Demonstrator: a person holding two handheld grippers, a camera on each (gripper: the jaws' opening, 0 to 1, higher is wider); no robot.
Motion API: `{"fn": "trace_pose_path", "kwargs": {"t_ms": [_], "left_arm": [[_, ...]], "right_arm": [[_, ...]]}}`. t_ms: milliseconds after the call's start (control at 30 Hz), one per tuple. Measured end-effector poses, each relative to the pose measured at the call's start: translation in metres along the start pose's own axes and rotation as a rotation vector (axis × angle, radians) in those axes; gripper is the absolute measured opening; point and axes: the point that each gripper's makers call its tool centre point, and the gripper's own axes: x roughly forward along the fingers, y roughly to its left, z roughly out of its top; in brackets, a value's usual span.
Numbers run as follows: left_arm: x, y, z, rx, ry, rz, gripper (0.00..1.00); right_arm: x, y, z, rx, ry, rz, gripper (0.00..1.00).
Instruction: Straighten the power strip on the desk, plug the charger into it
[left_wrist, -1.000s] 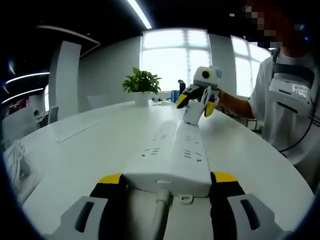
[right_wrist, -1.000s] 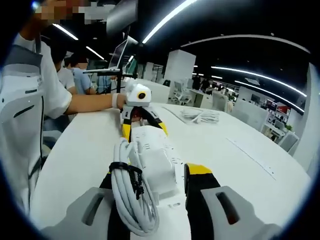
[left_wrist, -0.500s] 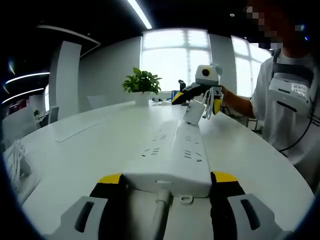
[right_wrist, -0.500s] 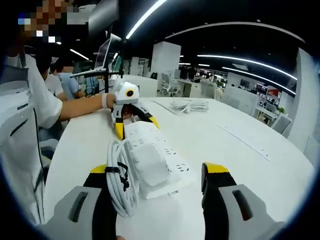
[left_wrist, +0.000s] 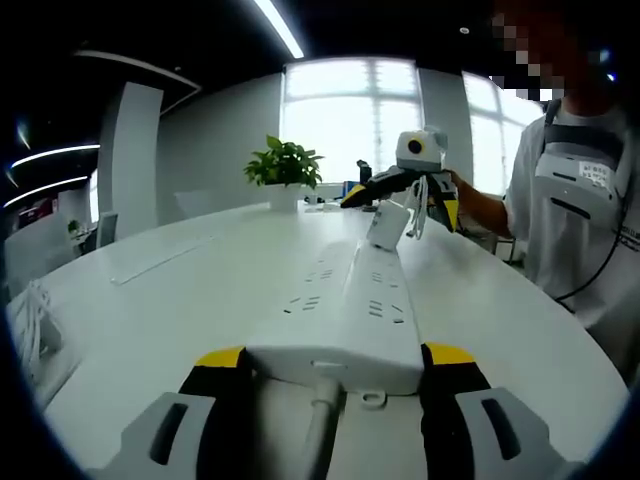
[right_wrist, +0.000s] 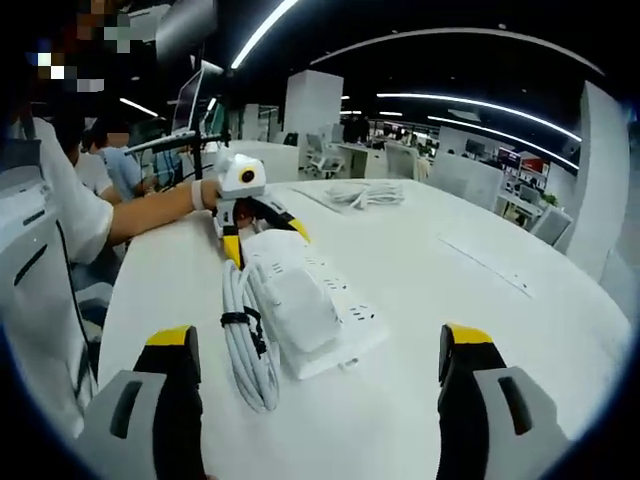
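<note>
Daylight pours from the tall blown-out window (left_wrist: 348, 120) at upper centre of the left gripper view, washing out its panes. Long white ceiling light strips (right_wrist: 470, 103) streak the dark upper half of the right gripper view. Fisheye bending curves everything near the edges; shadows stay soft.

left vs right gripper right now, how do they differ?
The left gripper is shut on the power strip, at its cable end; the right gripper is open, fingers spread wide and touching nothing. The right gripper sits back from the charger. Both have yellow-tipped black fingers.
</note>
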Motion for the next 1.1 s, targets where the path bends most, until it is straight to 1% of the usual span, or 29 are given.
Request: {"fn": "trace_pose_path", "kwargs": {"t_ms": [433,600,767,867,900,1033,1100], "left_arm": [[0.0015,-0.0030,0.0003,0.000,0.000,0.001,0.69],[-0.0003,-0.0024,0.0001,0.013,0.003,0.006,0.70],[-0.0012,-0.0056,-0.0016,0.007,0.012,-0.009,0.76],[-0.0019,-0.0064,-0.0018,0.000,0.012,-0.011,0.82],[-0.0023,-0.0074,-0.0013,-0.006,0.009,-0.015,0.86],[-0.0059,-0.0061,0.0049,-0.021,-0.029,-0.015,0.95],[-0.0070,-0.0075,0.0041,-0.045,-0.026,-0.022,0.96]], "right_arm": [[-0.0025,-0.0049,-0.0004,0.018,0.003,-0.019,0.97],[-0.0029,-0.0063,-0.0040,0.033,0.010,-0.025,0.97],[-0.0037,-0.0063,-0.0025,0.048,-0.005,-0.028,0.97],[-0.0033,-0.0056,-0.0042,0.055,-0.006,-0.025,0.97],[-0.0031,-0.0055,-0.0053,0.060,-0.006,-0.023,0.97],[-0.0039,-0.0067,-0.0076,0.072,-0.009,-0.026,0.97],[-0.0066,-0.0086,-0.0083,0.066,-0.012,-0.031,0.97]]}}
